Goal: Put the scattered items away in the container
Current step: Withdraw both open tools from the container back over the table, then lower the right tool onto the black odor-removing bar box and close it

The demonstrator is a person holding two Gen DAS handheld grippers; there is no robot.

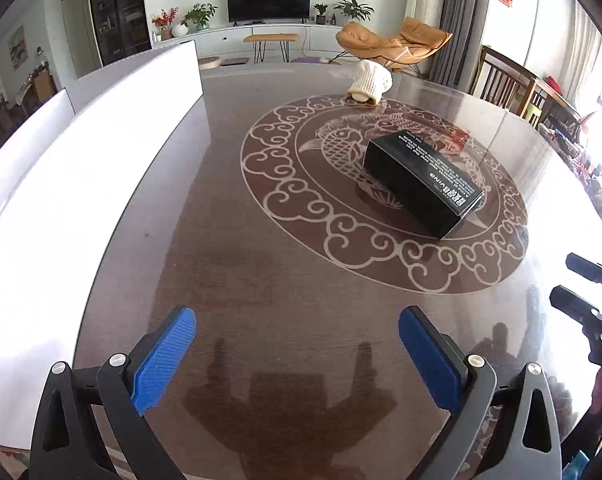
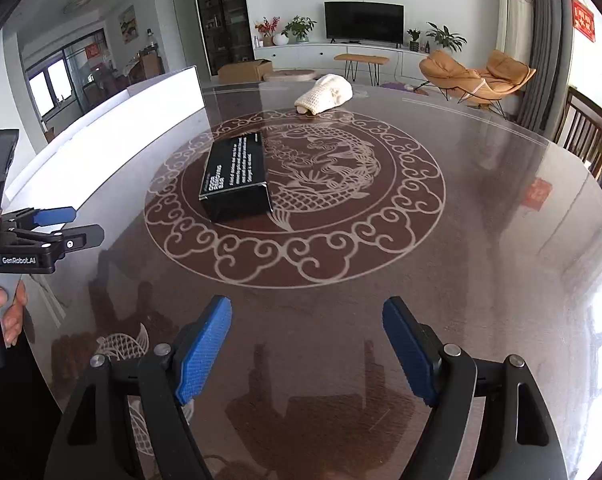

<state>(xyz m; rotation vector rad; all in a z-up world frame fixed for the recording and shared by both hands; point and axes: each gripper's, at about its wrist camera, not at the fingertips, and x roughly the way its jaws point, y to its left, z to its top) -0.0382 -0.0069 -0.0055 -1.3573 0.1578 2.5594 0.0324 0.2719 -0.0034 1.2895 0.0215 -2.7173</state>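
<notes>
A black box with white print (image 1: 423, 180) lies on the fish medallion of the dark round table (image 1: 285, 272); it also shows in the right wrist view (image 2: 237, 178). A cream knitted hat (image 1: 371, 82) lies at the far edge, also seen from the right wrist (image 2: 325, 94). A white container (image 1: 81, 160) stands along the left side, its wall also in the right wrist view (image 2: 113, 140). My left gripper (image 1: 297, 334) is open and empty above the near table. My right gripper (image 2: 307, 332) is open and empty; the left gripper (image 2: 71, 224) shows at its left.
Wooden chairs (image 1: 513, 84) stand at the table's right side. Beyond the table are an orange lounge chair (image 2: 477, 76), a TV on a white cabinet (image 2: 363, 26) and a cardboard box on the floor (image 2: 245, 70).
</notes>
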